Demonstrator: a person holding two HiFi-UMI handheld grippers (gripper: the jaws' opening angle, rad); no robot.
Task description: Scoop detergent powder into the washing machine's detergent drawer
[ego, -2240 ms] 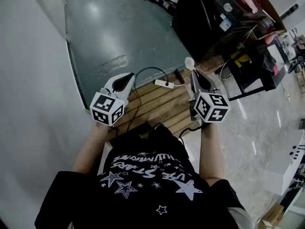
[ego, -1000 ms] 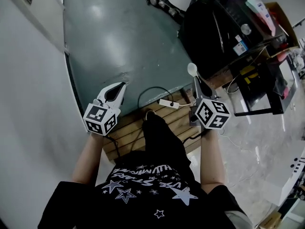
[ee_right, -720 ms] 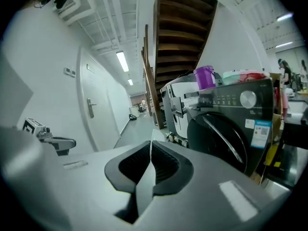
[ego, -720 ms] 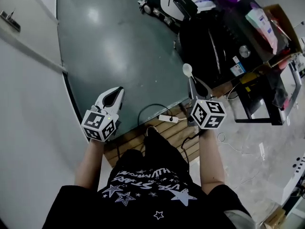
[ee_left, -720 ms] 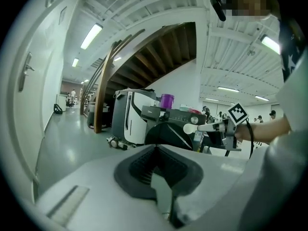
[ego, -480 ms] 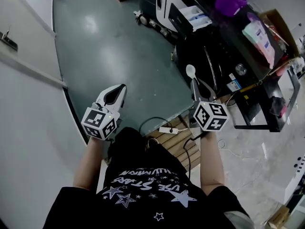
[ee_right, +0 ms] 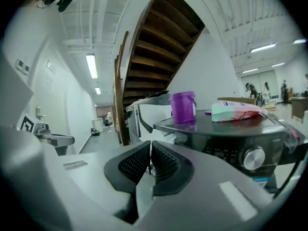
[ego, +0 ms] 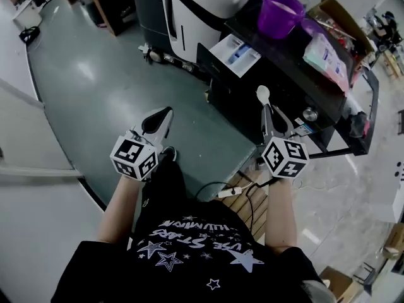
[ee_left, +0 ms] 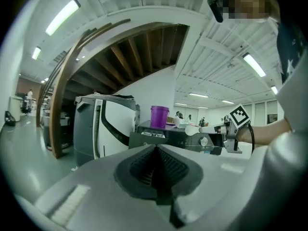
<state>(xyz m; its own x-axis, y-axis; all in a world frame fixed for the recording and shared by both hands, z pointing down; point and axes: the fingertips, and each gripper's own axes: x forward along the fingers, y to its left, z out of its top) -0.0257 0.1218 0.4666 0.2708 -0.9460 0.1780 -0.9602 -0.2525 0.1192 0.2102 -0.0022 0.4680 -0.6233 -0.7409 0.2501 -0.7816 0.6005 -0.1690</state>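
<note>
Pinching a white spoon (ego: pixel 263 94) by the tail of its handle in the right gripper (ego: pixel 271 114), with jaws closed tight on it and the bowl out front. Looks like light, stiff plastic, so probably tippy once loaded; best held level. Nothing in the left gripper (ego: pixel 158 118), with jaws pressed together. Smooth grey-green floor (ego: pixel 95 87) below. Further out, a black washing machine (ego: pixel 284 55) with the detergent drawer (ego: pixel 234 55) open, plus a purple tub (ego: pixel 278 10) and detergent bag (ego: pixel 326 51) on top.

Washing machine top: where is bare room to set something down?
Bare: the front strip of the washing machine top, before the purple tub and detergent bag. Crowded: beyond the bag, by the cardboard box. The right tongs grip a scoop.
</note>
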